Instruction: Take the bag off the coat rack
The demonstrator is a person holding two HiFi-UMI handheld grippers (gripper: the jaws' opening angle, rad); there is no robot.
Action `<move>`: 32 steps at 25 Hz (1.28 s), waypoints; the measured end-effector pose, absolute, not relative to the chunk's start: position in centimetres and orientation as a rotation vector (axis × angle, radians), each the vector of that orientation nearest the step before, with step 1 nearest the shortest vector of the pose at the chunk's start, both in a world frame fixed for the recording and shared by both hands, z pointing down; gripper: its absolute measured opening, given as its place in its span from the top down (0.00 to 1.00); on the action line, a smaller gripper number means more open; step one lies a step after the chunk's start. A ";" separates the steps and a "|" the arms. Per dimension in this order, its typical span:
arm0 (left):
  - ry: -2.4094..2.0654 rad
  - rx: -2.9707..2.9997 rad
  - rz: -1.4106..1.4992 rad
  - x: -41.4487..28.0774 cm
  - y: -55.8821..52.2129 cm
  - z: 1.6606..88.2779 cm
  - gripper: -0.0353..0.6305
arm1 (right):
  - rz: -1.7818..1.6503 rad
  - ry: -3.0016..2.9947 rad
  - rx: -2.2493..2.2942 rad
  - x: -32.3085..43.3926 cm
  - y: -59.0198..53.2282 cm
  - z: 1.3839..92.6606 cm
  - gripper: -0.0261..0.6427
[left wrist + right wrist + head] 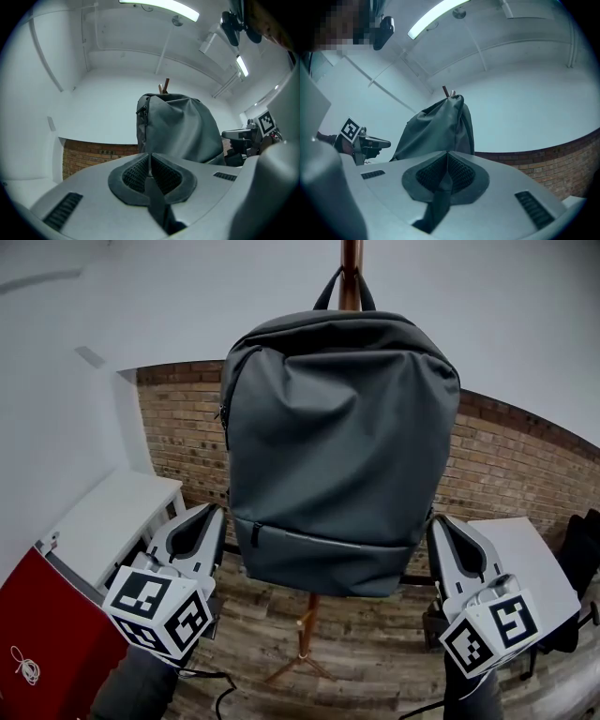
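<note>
From the head view, I saw the grey bag (pixel 342 451) hanging by its top handle on the wooden pole of the coat rack (pixel 350 273). Its body covered most of the pole, and the rack's feet stood on the plank floor (pixel 375 652) below. The left gripper (pixel 216 514) sat beside the bag's lower left corner and the right gripper (pixel 437 523) beside its lower right corner (I could not tell whether either one brushed the fabric). A brick wall (pixel 173 442) ran behind, with a white table (pixel 112 517) off to the left.

In the left gripper view, the jaws were clenched together with nothing between them. The bag hung beyond their tips, slightly right of centre, with the pole's tip poking out above it.

In the right gripper view, those jaws were likewise pressed shut and empty. The bag hung ahead of them under a ceiling light (pixel 436 16).
</note>
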State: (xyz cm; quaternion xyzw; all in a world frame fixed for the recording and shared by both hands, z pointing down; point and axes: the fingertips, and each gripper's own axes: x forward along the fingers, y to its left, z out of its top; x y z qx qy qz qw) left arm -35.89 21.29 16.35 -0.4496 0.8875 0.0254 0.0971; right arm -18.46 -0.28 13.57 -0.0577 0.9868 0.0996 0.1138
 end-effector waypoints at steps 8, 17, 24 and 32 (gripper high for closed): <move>2.564 -1.383 0.047 -35.4 20.8 13.5 0.91 | 0.270 2.893 -0.087 -19.2 0.5 12.0 0.78; 2.473 -1.398 0.040 -36.6 19.5 7.3 0.73 | 0.304 2.949 0.014 -21.1 -0.8 8.5 0.55; 2.418 -1.410 0.052 -37.5 18.9 3.7 0.63 | 0.288 2.864 0.093 -21.1 0.7 4.2 0.53; 2.333 -1.445 -0.005 -38.5 16.6 -0.2 0.59 | 0.342 2.836 0.057 -23.3 0.9 0.4 0.53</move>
